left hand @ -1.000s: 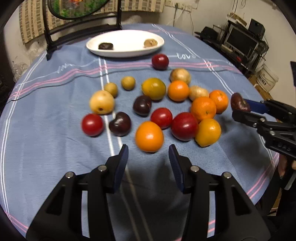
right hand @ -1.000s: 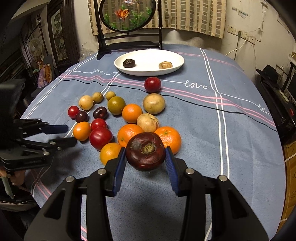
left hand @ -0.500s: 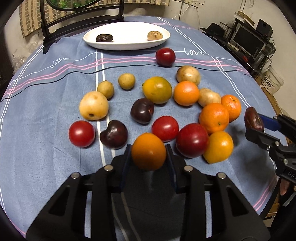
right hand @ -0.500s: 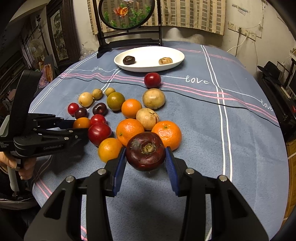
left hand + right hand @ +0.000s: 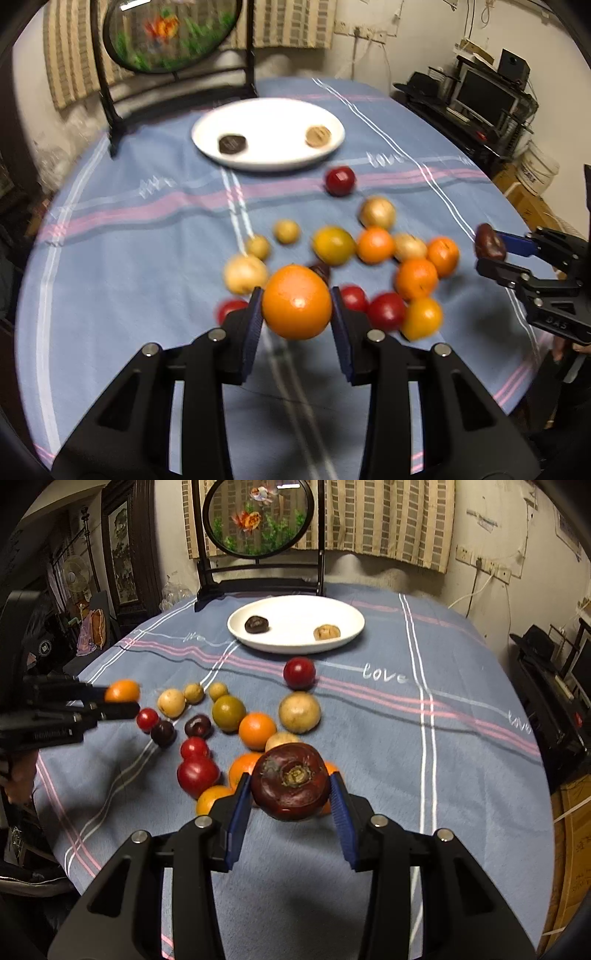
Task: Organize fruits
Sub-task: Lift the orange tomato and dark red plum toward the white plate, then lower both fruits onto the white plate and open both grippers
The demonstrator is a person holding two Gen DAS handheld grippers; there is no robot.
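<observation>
Both claws are loaded and the white plate (image 5: 295, 648) at the far side of the surface (image 5: 461, 775) looks like the place to take the fruit, since it already holds 2 pieces: a dark one on the left and a tan one on the right. To do this carry well, I would keep each fruit level and high enough to pass over the loose pile of oranges, red fruit and yellow fruit lying between here and the plate, because a low sweep could knock them rolling across the cloth. Setting down gently matters too; round fruit dropped on a shallow plate will likely roll off the rim. It may make sense to lay the dark fruit beside the dark one already there.

The left claw (image 5: 297, 314) is closed about halfway, its 2 blue pads pressed to either side of an orange (image 5: 296, 302) held clear above the cloth. The right claw (image 5: 290, 797) grips a dark red fruit (image 5: 290, 781) the same way, stem end facing the camera, lifted off the surface near the front of the pile.
</observation>
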